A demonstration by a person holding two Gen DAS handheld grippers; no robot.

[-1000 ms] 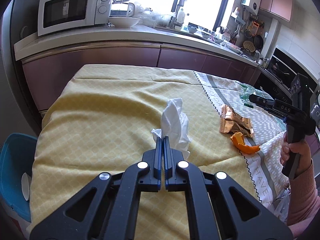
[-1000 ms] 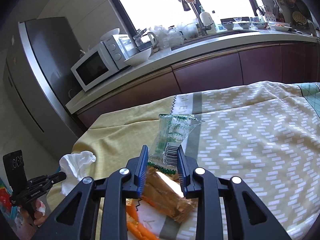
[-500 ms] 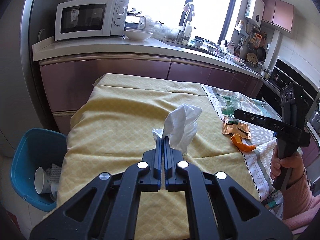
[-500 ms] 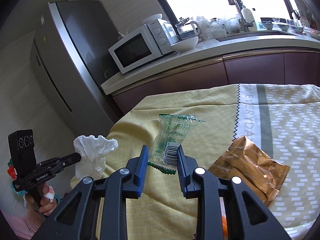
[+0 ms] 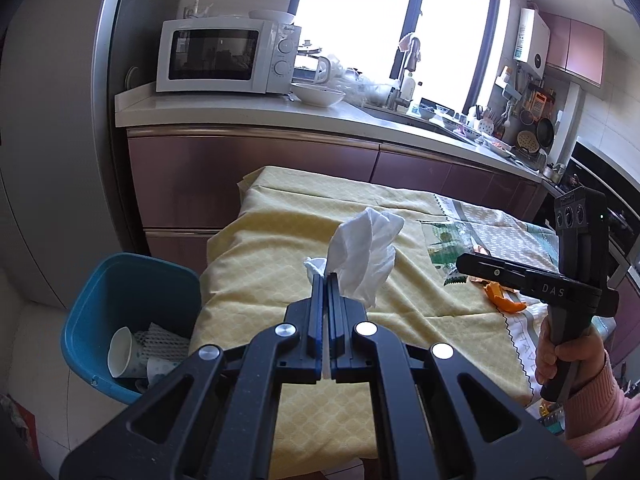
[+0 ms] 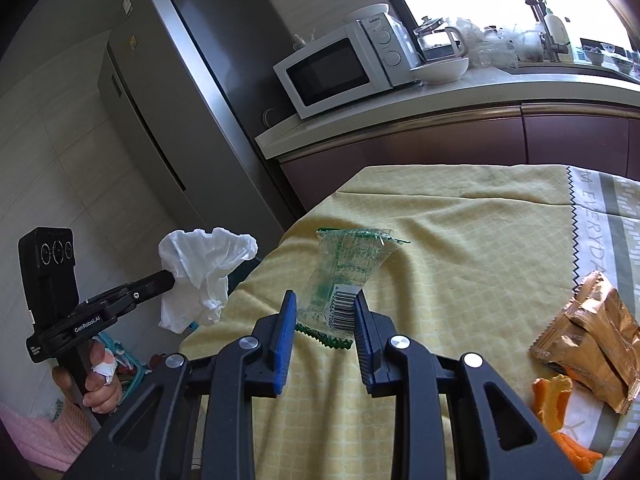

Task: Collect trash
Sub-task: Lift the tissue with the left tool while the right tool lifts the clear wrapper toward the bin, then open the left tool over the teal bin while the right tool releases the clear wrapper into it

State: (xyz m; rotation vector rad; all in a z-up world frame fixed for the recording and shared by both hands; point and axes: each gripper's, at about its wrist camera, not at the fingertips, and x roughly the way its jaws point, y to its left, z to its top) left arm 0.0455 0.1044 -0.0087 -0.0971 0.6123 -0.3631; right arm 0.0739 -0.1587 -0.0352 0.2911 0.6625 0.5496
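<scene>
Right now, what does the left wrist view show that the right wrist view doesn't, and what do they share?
Only the left wrist view shows the blue trash bin with paper cups inside, beside the table. Only the right wrist view shows the refrigerator and the right gripper holding the clear green wrapper. Both show the left gripper shut on the white tissue, plus the gold snack bag, orange peel and microwave.

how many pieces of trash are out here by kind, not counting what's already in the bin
white tissue: 1, pinched in the left gripper
clear green wrapper: 1, between the jaws of the right gripper
gold snack wrapper: 1, on the tablecloth
orange peel: 2 pieces in view
total: 5
</scene>
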